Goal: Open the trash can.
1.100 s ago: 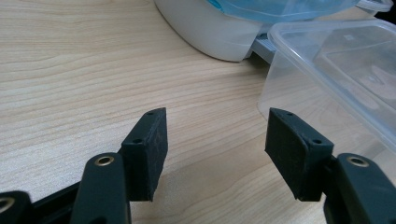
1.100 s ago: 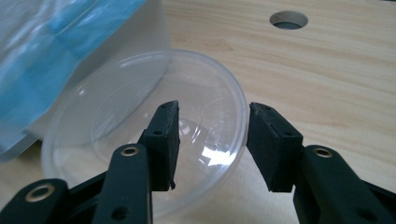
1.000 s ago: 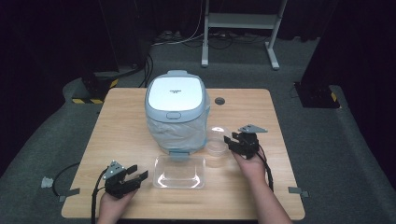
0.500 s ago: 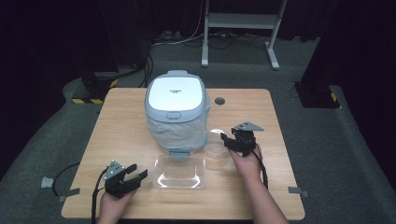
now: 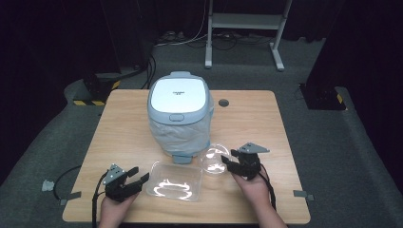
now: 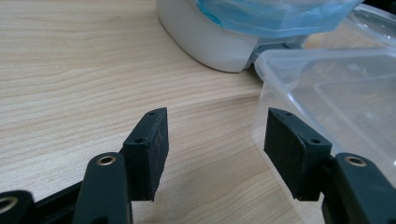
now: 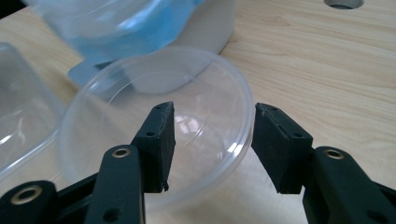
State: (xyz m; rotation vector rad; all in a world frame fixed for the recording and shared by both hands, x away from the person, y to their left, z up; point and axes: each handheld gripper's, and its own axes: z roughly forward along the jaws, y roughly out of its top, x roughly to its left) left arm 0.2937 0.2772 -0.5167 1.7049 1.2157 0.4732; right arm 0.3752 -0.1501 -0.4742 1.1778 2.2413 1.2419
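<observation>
While open, right claw (image 7: pixel 210 140) astride bowl (image 7: pixel 154 121) rim.

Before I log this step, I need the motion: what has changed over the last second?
The right gripper slid left to the round clear bowl, its jaws just closing some, straddling the rim, not gripping. The left gripper, rectangular container and bin stayed put.

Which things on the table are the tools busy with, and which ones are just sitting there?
Busy with:
- round clear bowl, its rim between the right tool's open jaws
- clear rectangular container, right beside the left tool, also open

Just sitting there:
- lidded bin with a plastic liner, behind both
- round hole in the table
</observation>
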